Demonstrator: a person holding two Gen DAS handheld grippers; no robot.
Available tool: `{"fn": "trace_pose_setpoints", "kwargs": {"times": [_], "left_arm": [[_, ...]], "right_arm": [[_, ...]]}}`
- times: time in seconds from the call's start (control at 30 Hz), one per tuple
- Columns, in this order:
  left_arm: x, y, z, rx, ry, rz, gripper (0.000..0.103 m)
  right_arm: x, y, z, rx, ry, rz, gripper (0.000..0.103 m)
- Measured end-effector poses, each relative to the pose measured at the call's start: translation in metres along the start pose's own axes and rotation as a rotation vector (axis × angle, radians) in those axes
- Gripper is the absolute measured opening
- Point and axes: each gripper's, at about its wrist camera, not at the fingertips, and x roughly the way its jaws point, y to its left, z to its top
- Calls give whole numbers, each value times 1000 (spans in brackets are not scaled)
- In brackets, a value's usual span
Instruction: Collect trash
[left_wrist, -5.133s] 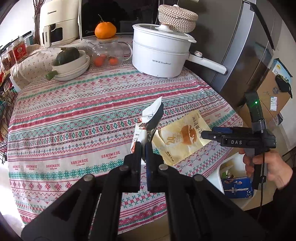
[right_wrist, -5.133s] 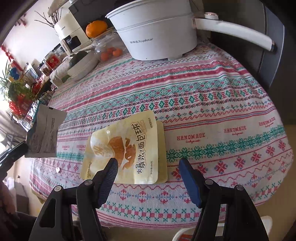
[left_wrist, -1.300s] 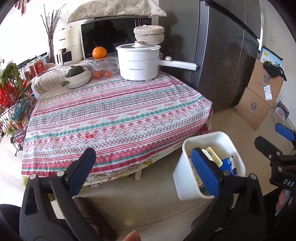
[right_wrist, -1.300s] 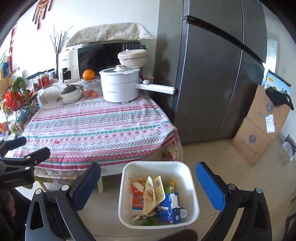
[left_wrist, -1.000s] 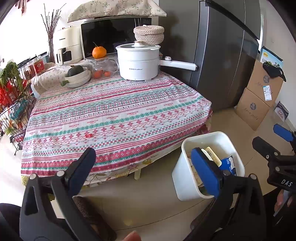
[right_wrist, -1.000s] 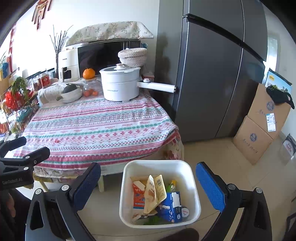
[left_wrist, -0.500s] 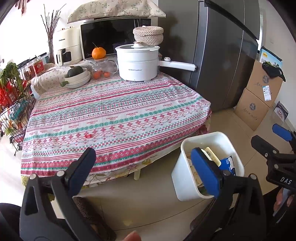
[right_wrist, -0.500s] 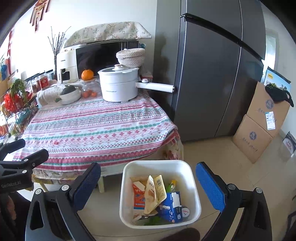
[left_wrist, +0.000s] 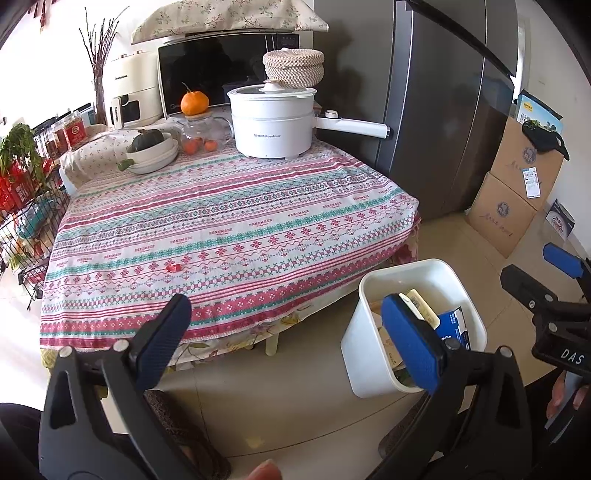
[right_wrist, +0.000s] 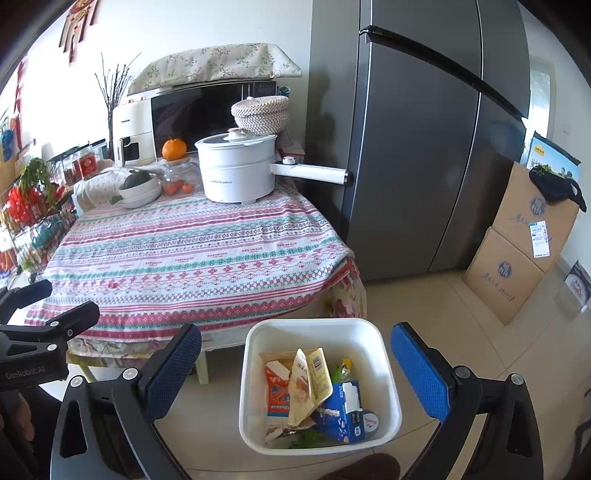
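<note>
A white trash bin (right_wrist: 258, 387) stands on the floor by the table's near right corner; it also shows in the left wrist view (left_wrist: 364, 354). It holds a yellow snack bag (right_wrist: 308, 384), a red-and-white wrapper (right_wrist: 277, 391), a blue carton (right_wrist: 341, 413) and other scraps. My right gripper (right_wrist: 295, 373) is open and empty, held above the bin. My left gripper (left_wrist: 288, 343) is open and empty, held over the floor left of the bin. A tiny red scrap (left_wrist: 173, 267) lies on the patterned tablecloth (left_wrist: 221, 221).
At the table's back stand a white electric pot (left_wrist: 273, 122), a glass teapot with an orange on top (left_wrist: 199, 125) and stacked bowls with a squash (left_wrist: 151, 151). A dark fridge (right_wrist: 424, 147) and cardboard boxes (right_wrist: 517, 251) stand right; a wire rack (left_wrist: 22, 206) is left.
Five seconds ago my left gripper held a paper wrapper over the table and the yellow bag lay on the cloth. Both now lie in the bin. In the last second, almost nothing moved.
</note>
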Motion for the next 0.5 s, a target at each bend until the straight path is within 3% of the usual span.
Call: {"fn": "trace_pose_setpoints", "kwargs": {"times": [0.5], "left_arm": [[-1,1,0,-3,7,3,102]], "right_arm": [[0,2,-1,7,1,-3,103]]}}
